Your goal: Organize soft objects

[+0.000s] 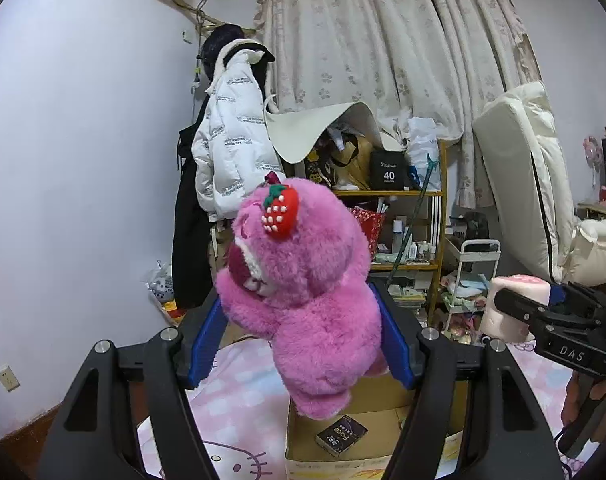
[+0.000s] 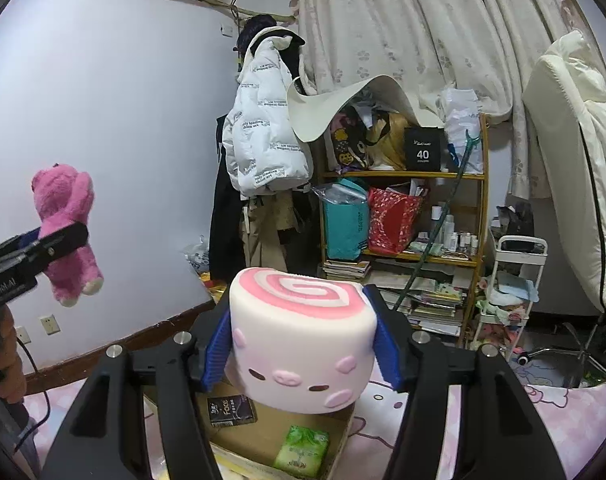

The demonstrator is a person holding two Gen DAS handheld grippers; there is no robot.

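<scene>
Left hand-held gripper clamped on pink plush bear, held aloft over cardboard box on bed. Right hand-held gripper clamped on pig-face swirl cushion, also above box. Risk: bear top-heavy, may pivot and slip; cushion squashed, may pop free; both could miss box.

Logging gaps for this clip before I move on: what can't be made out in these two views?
- Cardboard box, left wrist view: most of its inside is hidden behind the pink plush bear and the gripper fingers.
- Same box, right wrist view: the roll-cake plush covers its far part.
- Green packet, right wrist view: print too small to read.
- The holder's hands: outside both views.
</scene>
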